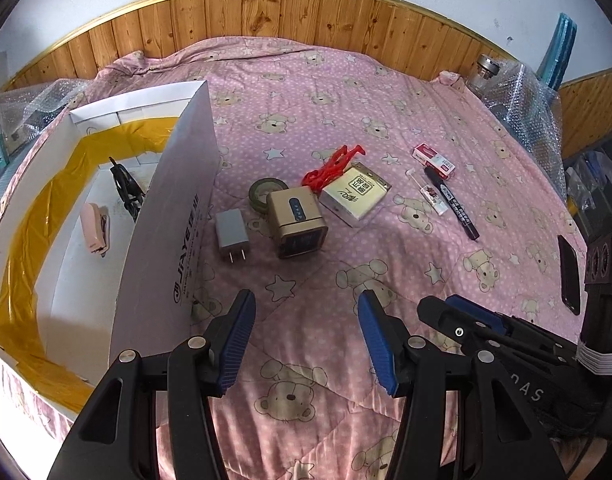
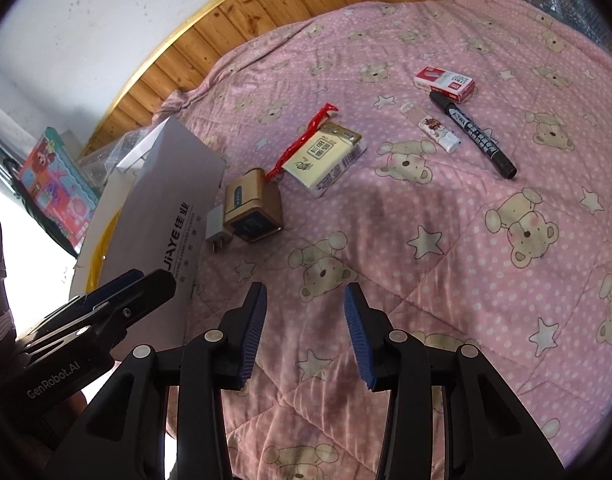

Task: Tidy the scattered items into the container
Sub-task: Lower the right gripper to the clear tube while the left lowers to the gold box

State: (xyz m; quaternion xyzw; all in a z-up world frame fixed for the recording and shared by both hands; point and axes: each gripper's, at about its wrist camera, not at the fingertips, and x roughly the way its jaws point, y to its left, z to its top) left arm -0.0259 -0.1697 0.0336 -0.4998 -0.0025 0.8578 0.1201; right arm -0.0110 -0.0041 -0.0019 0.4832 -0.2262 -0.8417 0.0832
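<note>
- Bare quilt (image 1: 306, 280) at lower centre of left view: open passage ahead of left tongs (image 1: 306, 340).
- Tall box wall (image 1: 166, 220) at left blocks sideways entry.
- Charger (image 1: 232, 234) and gold cube (image 1: 298, 224) crowd mid-frame.

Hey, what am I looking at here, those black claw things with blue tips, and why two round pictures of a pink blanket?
They are two hand-held grippers a person carries, each with a wide-angle camera looking along its jaws. One picture comes from the left gripper, one from the right gripper. Both are open and hold nothing. On the blanket lie a grey plug, a gold box, a tissue pack and a black marker. The white box at the left already holds a pink stapler.
</note>
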